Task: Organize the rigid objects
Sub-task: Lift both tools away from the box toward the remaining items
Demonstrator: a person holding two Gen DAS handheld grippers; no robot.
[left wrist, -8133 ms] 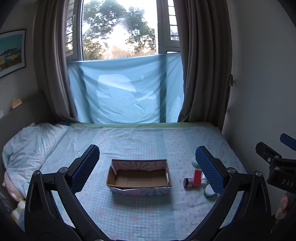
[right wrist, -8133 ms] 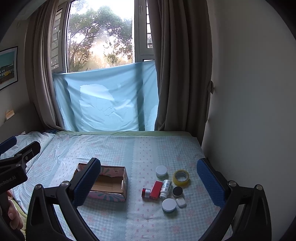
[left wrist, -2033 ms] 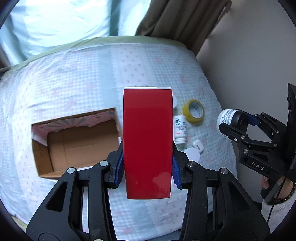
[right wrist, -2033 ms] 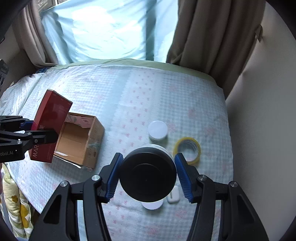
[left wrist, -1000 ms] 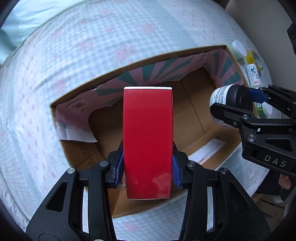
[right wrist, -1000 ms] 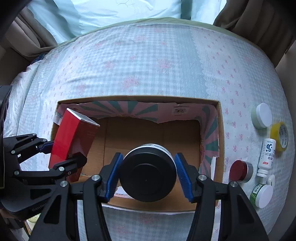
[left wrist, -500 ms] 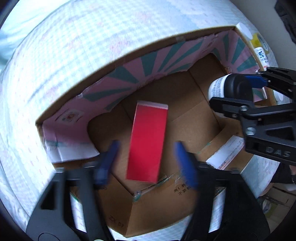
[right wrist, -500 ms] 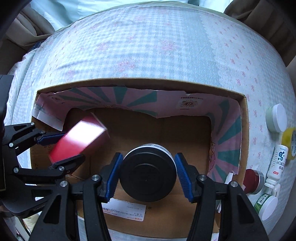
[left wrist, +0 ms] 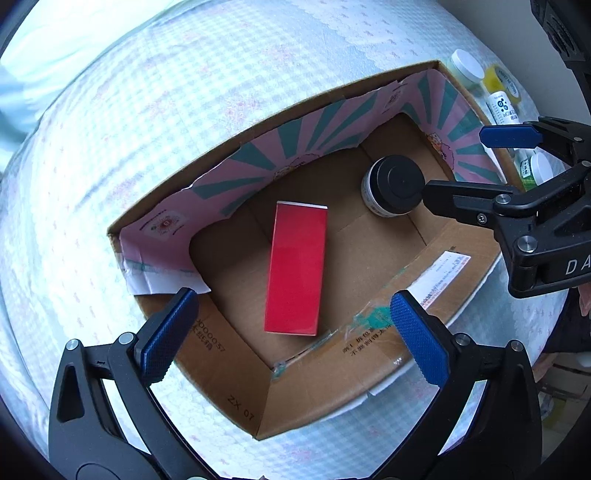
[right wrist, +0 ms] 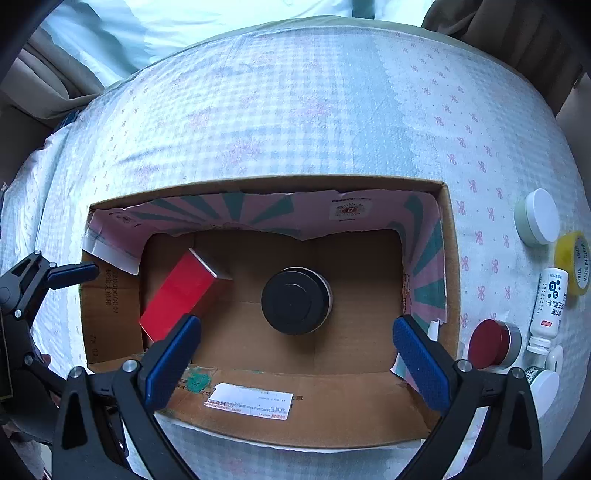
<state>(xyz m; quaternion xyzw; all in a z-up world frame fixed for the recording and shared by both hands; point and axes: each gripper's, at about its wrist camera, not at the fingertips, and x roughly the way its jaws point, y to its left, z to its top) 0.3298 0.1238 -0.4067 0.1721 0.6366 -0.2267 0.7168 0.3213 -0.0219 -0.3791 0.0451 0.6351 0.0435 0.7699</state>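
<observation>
Box (left wrist: 303, 373) now holds the red carton (left wrist: 297, 267) and black-lidded jar (right wrist: 295, 300) you just dropped; left gripper (left wrist: 291, 338) and right gripper (right wrist: 295, 360) are spread empty, so fetch what lies right of it.

You see a bed sheet (right wrist: 295, 110) with tiny pink bows, a blue cloth (right wrist: 147, 29) behind it, and a brown curtain (right wrist: 517, 33).

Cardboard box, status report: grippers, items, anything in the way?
Both grippers open, empty. Red box and black-lidded jar apart on cardboard box floor. Nothing in the way.
</observation>
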